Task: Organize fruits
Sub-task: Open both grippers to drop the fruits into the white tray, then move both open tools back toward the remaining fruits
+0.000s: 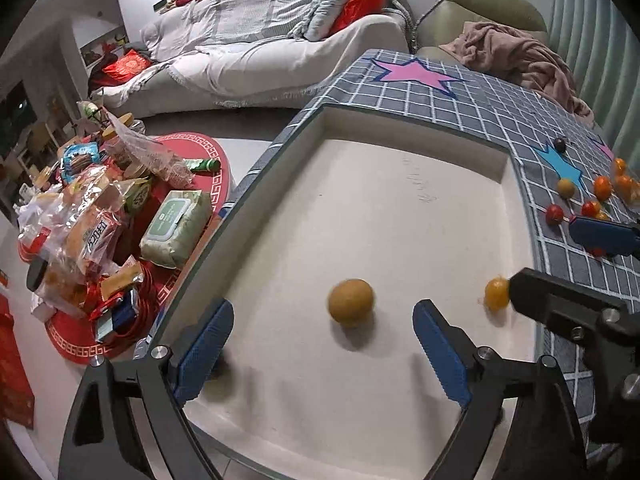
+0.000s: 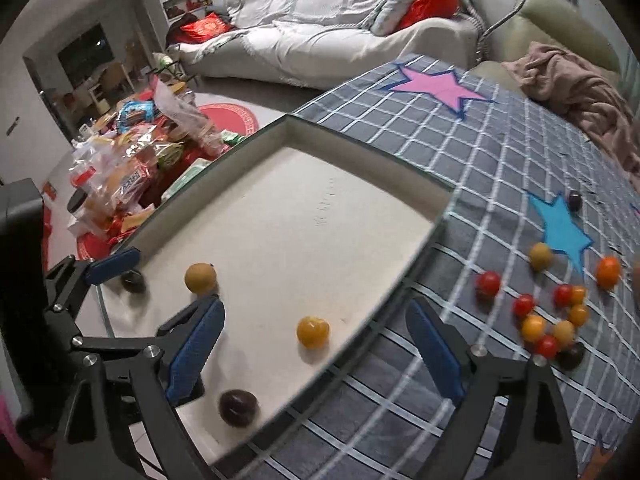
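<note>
Two tongs, left tongs point(image 1: 324, 332) and right tongs point(image 2: 316, 340), gape wide over round tan fruit point(image 1: 351, 302) and orange fruit point(image 2: 313, 332).

A white-covered sofa point(image 1: 256, 40) stands behind a snack pile point(image 1: 100, 216) on a red round rug point(image 1: 208, 152).

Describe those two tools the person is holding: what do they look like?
Each hand-held gripper, left and right, has a matte black angular frame joined by silver bolts. Its two fingers carry blue pads with a fine dotted texture. No cables, markings or sleeves show.
</note>
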Demonstrator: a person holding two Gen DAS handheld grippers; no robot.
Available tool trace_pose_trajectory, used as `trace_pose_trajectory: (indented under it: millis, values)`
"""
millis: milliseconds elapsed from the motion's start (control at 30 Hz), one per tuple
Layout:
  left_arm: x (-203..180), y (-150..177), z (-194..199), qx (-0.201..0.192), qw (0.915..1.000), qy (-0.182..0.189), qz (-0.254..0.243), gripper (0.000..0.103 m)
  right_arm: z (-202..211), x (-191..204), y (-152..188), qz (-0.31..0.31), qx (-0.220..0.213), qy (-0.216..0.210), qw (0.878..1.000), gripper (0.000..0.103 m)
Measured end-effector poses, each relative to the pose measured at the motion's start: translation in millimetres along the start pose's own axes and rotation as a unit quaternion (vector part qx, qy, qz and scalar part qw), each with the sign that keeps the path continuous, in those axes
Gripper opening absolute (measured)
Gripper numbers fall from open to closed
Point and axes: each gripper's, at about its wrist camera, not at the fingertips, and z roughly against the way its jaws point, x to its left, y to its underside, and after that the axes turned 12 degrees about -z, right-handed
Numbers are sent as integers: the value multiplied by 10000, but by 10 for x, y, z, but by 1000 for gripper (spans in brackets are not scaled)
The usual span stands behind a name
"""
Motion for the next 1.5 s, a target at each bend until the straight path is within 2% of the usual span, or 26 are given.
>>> trace_pose_trajectory:
  millis: [233, 367, 567, 700, 833, 1000, 1500]
  values:
    - [-254, -36, 143, -37, 9997, 117, -193, 92, 219, -482, 170, -575, -116, 148, 9982, 94]
    - [-459, -92, 253, -129, 9989, 206, -392, 92, 299, -879, 345, -895, -79, 410, 9951, 94]
    - [-902, -190, 417, -272, 9955, 427, -806, 92, 364, -1521, 629, -1561, 11, 722, 9851, 94]
    - [-1255, -232, 457, -297, 9913, 537, -1160, 92, 430, -1828, 766, -1771, -33, 954, 9796, 94]
    - [-1554, -258, 398, -211, 9883, 588, -1391, 92, 472, -2003, 835, -1762, -92, 1169, 9774, 94]
    - [-1802, -327, 200, -89, 9872, 508, -1511, 92, 469, -2143, 832, -1754, -160, 1225, 9767, 94]
    - [-1998, -748, -295, -20, 9862, 437, -1599, 92, 219, -2173, 435, -1188, -307, 1061, 9867, 93]
